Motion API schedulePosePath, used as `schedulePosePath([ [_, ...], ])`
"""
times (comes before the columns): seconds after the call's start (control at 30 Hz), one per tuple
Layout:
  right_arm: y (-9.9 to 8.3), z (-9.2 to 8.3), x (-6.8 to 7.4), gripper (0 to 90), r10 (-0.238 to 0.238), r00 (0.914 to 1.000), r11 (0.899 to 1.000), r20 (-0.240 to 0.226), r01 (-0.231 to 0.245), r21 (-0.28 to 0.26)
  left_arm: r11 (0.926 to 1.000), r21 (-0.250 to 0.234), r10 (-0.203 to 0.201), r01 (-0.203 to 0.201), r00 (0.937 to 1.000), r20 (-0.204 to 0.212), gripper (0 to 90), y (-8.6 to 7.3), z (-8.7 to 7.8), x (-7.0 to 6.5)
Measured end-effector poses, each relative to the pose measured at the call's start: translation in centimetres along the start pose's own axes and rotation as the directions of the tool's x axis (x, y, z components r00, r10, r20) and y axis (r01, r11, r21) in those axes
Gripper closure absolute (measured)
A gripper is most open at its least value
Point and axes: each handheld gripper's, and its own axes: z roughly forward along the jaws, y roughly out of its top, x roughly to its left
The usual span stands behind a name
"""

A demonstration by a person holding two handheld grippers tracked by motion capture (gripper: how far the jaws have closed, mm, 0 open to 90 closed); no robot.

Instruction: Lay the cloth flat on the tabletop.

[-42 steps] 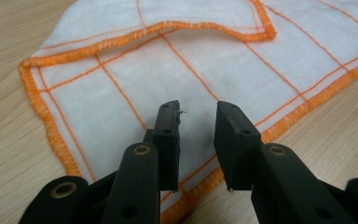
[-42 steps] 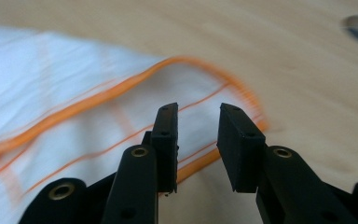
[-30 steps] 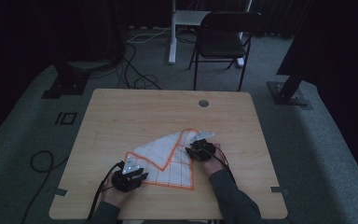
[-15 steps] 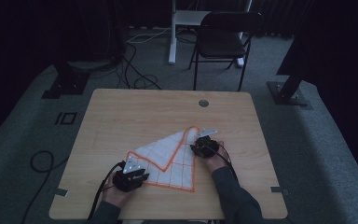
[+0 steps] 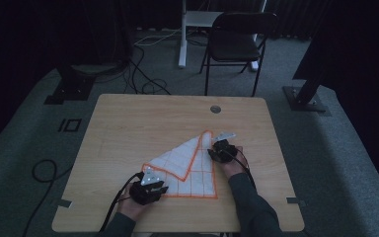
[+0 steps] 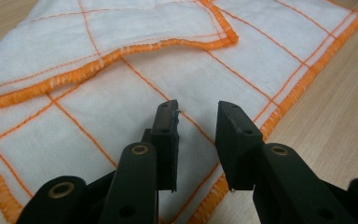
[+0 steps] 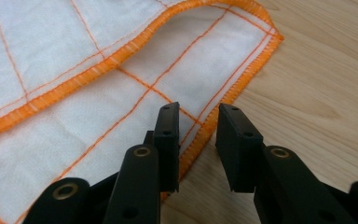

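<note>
- The left gripper (image 5: 148,185), held in the person's left hand (image 5: 134,206) at the near-left part of the cloth (image 5: 187,168), has its jaws parted with a clear gap and nothing between them; in the left gripper view its tips (image 6: 198,140) hover over the cloth's (image 6: 177,84) white weave, near its orange hem.
- The right gripper (image 5: 220,148), in the right hand (image 5: 232,165) at the cloth's far-right point, is likewise parted and empty; in the right gripper view its tips (image 7: 198,140) straddle the orange hem of the cloth (image 7: 121,102), one jaw over fabric, the other over bare wood.
- The cloth, white with an orange grid and orange stitched border, lies on the near half of the wooden table (image 5: 128,128), between the two grippers.
- It is folded to a rough triangle: its long axis runs diagonally from the near-left, by the left gripper, up to a tip pointing far-right beside the right gripper.
- A folded-over upper layer shows as a raised orange edge crossing the cloth in both gripper views.
- Beyond the cloth, a round grommet (image 5: 215,109) sits near the table's far edge.
- Farther out, a dark folding chair (image 5: 237,47) stands on grey carpet, with cables (image 5: 145,86) trailing to the table's far-left.
</note>
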Motion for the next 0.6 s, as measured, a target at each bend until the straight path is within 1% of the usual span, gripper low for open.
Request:
schedulePosePath([
  [0.07, 0.0, -0.1, -0.1, 70.0, 0.005, 1.0000, 1.000, 0.005, -0.005, 0.003, 1.0000, 0.001, 0.005, -0.005, 1.0000, -0.003, 70.2, 0.3, 0.1, -0.1],
  [0.1, -0.1, -0.1, -0.1, 69.9, 0.005, 0.9999, 1.000, 0.010, -0.005, 0.005, 0.9999, -0.006, 0.011, -0.011, 0.9999, -0.007, 70.2, 0.6, 0.0, -0.1],
  [0.17, -0.1, -0.3, 0.0, 69.8, -0.008, 0.9997, 1.000, 0.024, 0.008, 0.004, 0.9994, -0.025, 0.024, -0.025, 0.9996, -0.017, 70.1, 1.2, -0.2, -0.2],
  [0.23, -0.3, -0.5, 0.1, 69.2, -0.010, 0.9997, 1.000, 0.022, 0.010, -0.003, 0.9984, -0.043, 0.035, -0.036, 0.9990, -0.026, 69.4, 1.8, -0.4, -0.2],
  [0.33, -0.7, -1.0, 0.5, 68.0, -0.016, 0.9998, 1.000, 0.015, 0.016, -0.013, 0.9965, -0.049, 0.065, -0.067, 0.9972, -0.037, 64.5, 2.9, -0.2, -0.2],
  [0.4, -0.9, -1.5, 0.8, 67.7, -0.019, 0.9998, 0.999, 0.008, 0.019, -0.029, 0.9955, -0.049, 0.080, -0.081, 0.9962, -0.034, 62.8, 3.5, 0.0, -0.3],
  [0.5, -1.2, -2.1, 1.5, 67.2, -0.029, 0.9995, 0.999, -0.009, 0.029, -0.044, 0.9927, -0.052, 0.108, -0.109, 0.9939, -0.019, 61.7, 4.3, 0.6, -0.8],
  [0.57, -1.4, -2.4, 2.0, 66.8, -0.044, 0.9988, 0.998, -0.020, 0.043, -0.050, 0.9902, -0.042, 0.133, -0.133, 0.9911, -0.009, 61.4, 4.8, 1.2, -1.2],
  [0.6, -1.5, -2.5, 2.3, 66.7, -0.044, 0.9986, 0.998, -0.030, 0.043, -0.051, 0.9893, -0.040, 0.140, -0.140, 0.9901, -0.001, 61.3, 4.9, 1.5, -1.4],
])
